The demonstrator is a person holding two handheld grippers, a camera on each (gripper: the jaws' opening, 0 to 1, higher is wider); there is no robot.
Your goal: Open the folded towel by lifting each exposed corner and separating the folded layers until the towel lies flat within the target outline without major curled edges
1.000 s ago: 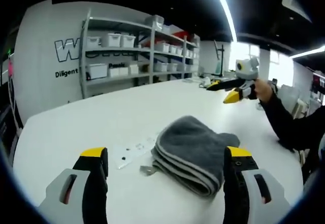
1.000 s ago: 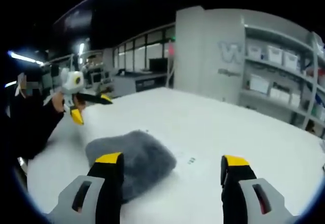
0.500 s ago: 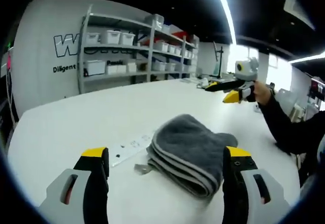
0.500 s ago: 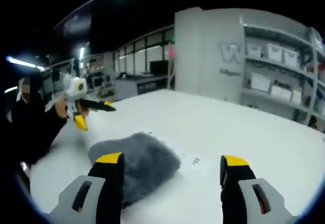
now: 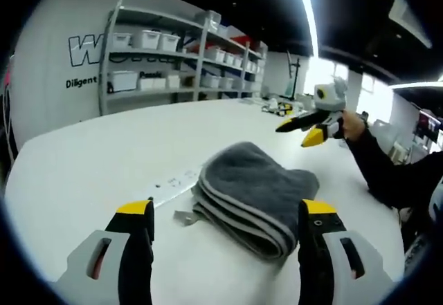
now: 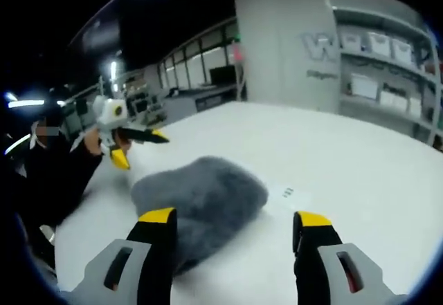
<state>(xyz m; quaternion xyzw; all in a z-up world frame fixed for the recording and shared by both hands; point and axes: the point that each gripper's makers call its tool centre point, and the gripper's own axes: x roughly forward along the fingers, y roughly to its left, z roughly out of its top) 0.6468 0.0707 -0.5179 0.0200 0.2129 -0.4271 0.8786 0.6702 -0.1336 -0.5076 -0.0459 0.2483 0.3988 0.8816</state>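
Bright ceiling strips, fisheye warp, soft blur

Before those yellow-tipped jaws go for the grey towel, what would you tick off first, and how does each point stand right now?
1. Left gripper jaws open and holding nothing: ok.
2. Right gripper jaws open and holding nothing: ok.
3. Towel is folded, with its stacked layer edges facing the left gripper view, so there is an edge to catch: ok.
4. An exposed corner to lift first: cannot tell; the layers curve round and no single corner stands out.
5. Target outline on the white table: cannot tell; small marks and a pale strip lie beside the towel, but no full outline is seen.
6. Both grippers off the towel, above the table: ok.
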